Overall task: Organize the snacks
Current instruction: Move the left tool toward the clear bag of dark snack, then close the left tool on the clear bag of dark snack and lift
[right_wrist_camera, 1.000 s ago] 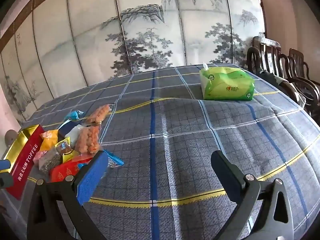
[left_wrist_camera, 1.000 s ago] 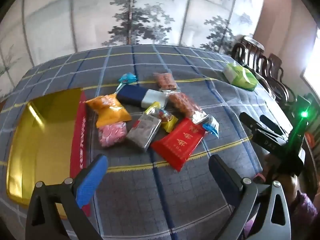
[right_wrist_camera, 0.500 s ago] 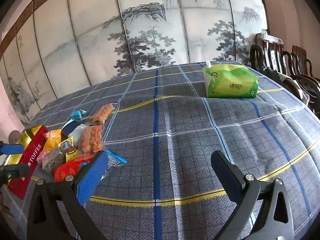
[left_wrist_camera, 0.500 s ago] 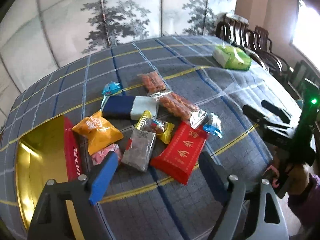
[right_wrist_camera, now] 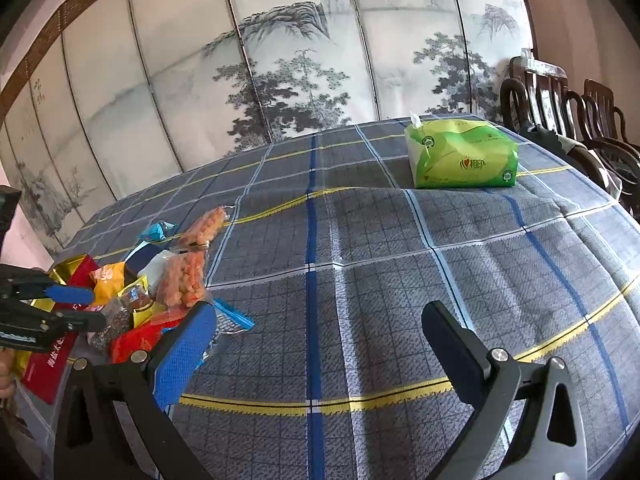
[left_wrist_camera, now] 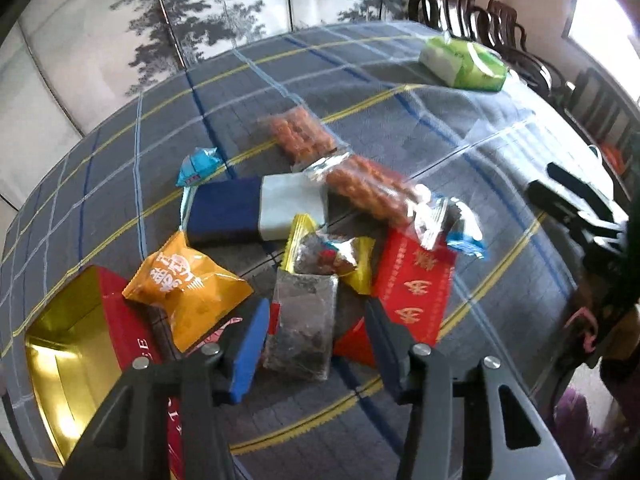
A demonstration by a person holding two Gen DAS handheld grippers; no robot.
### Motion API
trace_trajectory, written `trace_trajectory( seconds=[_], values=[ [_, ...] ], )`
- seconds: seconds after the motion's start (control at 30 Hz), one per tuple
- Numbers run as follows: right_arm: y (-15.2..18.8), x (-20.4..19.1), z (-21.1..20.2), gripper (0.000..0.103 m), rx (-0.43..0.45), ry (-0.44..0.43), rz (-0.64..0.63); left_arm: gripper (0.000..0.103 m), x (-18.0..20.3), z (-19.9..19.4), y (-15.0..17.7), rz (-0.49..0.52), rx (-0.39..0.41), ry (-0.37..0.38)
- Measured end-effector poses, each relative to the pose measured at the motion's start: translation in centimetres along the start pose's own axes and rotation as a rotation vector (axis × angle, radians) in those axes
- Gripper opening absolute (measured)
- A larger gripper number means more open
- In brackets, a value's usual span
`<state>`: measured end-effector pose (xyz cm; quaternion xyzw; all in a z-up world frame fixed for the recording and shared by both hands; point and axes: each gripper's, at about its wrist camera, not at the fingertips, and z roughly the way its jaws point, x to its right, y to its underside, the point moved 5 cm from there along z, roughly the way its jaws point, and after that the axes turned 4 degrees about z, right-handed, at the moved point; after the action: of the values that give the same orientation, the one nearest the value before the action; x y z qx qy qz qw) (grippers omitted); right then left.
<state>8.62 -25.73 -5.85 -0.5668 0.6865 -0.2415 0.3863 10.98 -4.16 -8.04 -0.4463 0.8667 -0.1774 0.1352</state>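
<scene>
A pile of snack packets lies on the plaid tablecloth (left_wrist_camera: 400, 120). In the left wrist view my left gripper (left_wrist_camera: 316, 312) points down at it, jaws closing. A clear packet of dark bits (left_wrist_camera: 304, 320) lies between the pads, with a gap on each side. Around it are an orange packet (left_wrist_camera: 188, 284), a navy and white box (left_wrist_camera: 256, 208), a red packet (left_wrist_camera: 412, 288) and a yellow candy (left_wrist_camera: 332, 256). A gold tin with a red rim (left_wrist_camera: 60, 344) is at the left. My right gripper (right_wrist_camera: 318, 316) hangs open and empty over bare cloth.
Two clear bags of orange snacks (left_wrist_camera: 368, 188) and small blue candies (left_wrist_camera: 200, 164) lie behind the pile. A green tissue pack (right_wrist_camera: 460, 156) sits at the far right of the table. Dark wooden chairs (right_wrist_camera: 560, 112) line the right edge. A painted screen stands behind.
My left gripper has come down and closer to the pile, rolled a little, and its jaws have narrowed around the clear packet. The right gripper has kept still.
</scene>
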Motion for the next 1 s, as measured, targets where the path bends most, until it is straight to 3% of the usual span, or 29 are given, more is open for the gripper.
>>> trace_trajectory(
  seconds=[0.07, 0.17, 0.5, 0.53, 0.67, 0.8, 1.0],
  values=[
    [0.0, -0.1, 0.1, 0.102, -0.001, 0.000, 0.000, 0.051, -0.5, 0.2, -0.1, -0.004, -0.001, -0.010],
    [0.1, 0.0, 0.1, 0.102, -0.004, -0.001, -0.001, 0.051, -1.0, 0.7, -0.1, -0.033, -0.021, 0.044],
    [0.2, 0.0, 0.3, 0.102, -0.007, -0.003, 0.004, 0.050, -0.9, 2.9, 0.2, -0.007, -0.081, 0.015],
    [0.1, 0.0, 0.3, 0.102, -0.008, -0.003, 0.005, 0.037, -0.7, 3.1, 0.3, -0.001, -0.088, 0.009],
    [0.2, 0.1, 0.4, 0.102, -0.011, -0.002, 0.010, 0.035, 0.2, 2.9, 0.3, 0.015, -0.080, -0.067],
    [0.2, 0.1, 0.5, 0.102, -0.012, -0.003, 0.011, 0.035, 0.8, 1.5, 1.6, -0.066, -0.068, -0.074],
    [0.3, 0.1, 0.6, 0.102, -0.014, -0.004, 0.014, 0.035, 2.0, -2.3, 3.5, -0.243, -0.005, 0.009]
  ],
)
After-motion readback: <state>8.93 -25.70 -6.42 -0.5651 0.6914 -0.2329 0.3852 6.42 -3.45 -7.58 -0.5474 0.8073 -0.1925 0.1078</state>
